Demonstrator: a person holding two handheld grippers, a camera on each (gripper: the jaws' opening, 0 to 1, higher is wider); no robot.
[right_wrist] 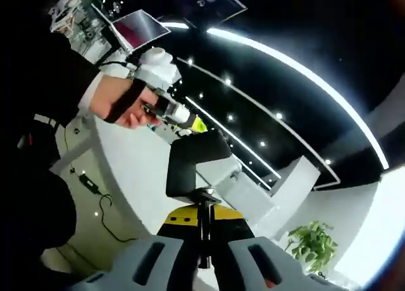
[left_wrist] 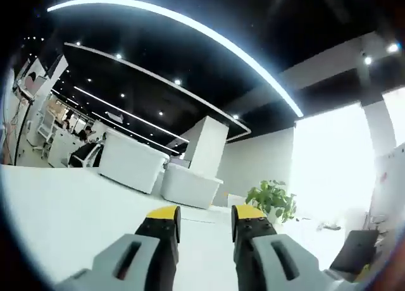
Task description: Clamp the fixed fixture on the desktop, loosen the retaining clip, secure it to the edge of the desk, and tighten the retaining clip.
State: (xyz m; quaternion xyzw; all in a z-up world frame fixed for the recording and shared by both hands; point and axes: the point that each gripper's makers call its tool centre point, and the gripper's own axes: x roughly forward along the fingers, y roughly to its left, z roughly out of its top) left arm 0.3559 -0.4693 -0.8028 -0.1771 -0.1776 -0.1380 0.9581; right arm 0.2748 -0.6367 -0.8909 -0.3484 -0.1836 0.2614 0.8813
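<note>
Nearest in the right gripper view, we saw the right gripper (right_wrist: 205,240), its yellow-tipped grey jaws clamped on the thin black screw stem of the black C-shaped metal clamp fixture (right_wrist: 193,167), which was lifted clear of the table. Just beyond it the person's hand (right_wrist: 130,104), strapped with a black band, gripped a white handle.

In the left gripper view, the left gripper (left_wrist: 204,224) stood with its jaws apart and nothing between them, above the white table (left_wrist: 57,209).

We judged the first step done: the fixture was picked up. Loosening the clip, seating the fixture on the table edge and retightening all seemed left to do.

Farther off stood white rounded counters (left_wrist: 130,161), a green potted plant (left_wrist: 273,199), a white pillar (left_wrist: 207,145), and a black ceiling with curved light strips (left_wrist: 209,35).
</note>
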